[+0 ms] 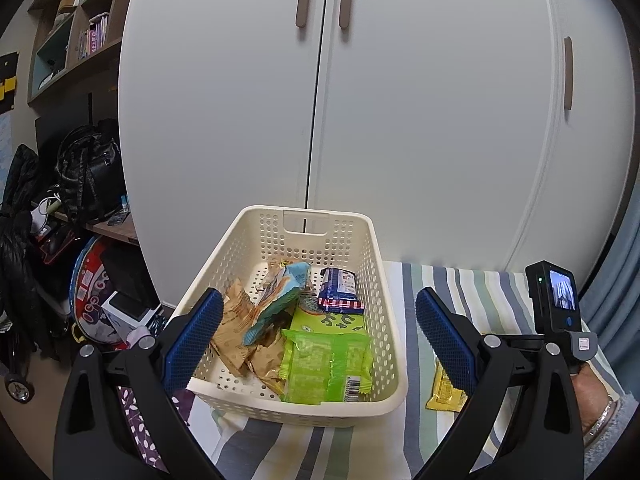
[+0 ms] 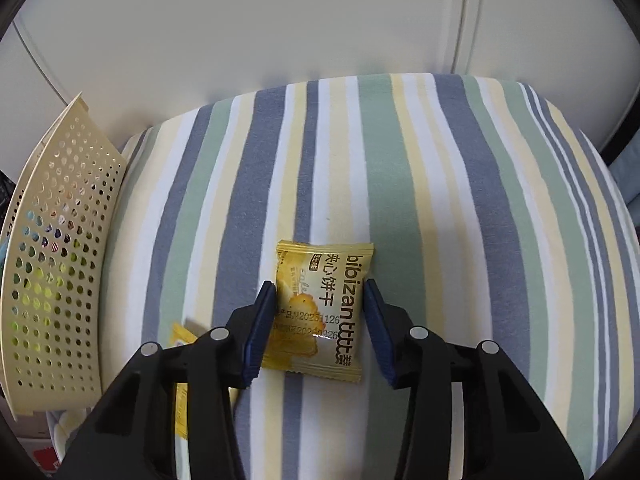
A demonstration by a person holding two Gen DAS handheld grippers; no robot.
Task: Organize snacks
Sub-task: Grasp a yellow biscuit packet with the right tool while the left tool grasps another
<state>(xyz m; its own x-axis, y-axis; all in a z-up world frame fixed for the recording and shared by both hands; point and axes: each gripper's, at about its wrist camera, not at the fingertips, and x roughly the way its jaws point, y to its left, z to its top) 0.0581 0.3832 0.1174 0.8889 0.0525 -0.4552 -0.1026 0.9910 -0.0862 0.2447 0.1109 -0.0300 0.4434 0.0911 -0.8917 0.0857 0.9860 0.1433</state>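
- The right gripper (image 2: 320, 308) hangs low over the striped cloth (image 2: 460, 200), its jaws apart with a yellow biscuit packet (image 2: 320, 304) lying flat between them.
- The packet's two long edges run along the fingers, away from the camera, so its narrow width sits across the gap. The left pad looks to be touching or just beside the packet's left edge; the right pad is just beside the right edge, and whether it touches I cannot tell.
- Nothing is clamped yet. In my judgement the coming move is simply to bring the jaws together across that narrow width, then lift.
- A second yellow packet (image 2: 182, 334) lies just left of the right gripper, partly hidden under its left finger.
- The cream basket (image 1: 384, 264) stands on the cloth to the left of the packet; from the right wrist only its perforated side wall shows at the left edge.
- The left gripper (image 1: 318, 332) hovers in front of the basket with its jaws wide apart and holding nothing. Inside the basket lie a green packet (image 1: 326, 360), a light blue packet (image 1: 280, 300), brown packets (image 1: 234, 328) and a dark blue packet (image 1: 340, 286).
- The right gripper is plainly the nearer one to the loose packet; the carry would run leftward to the basket.
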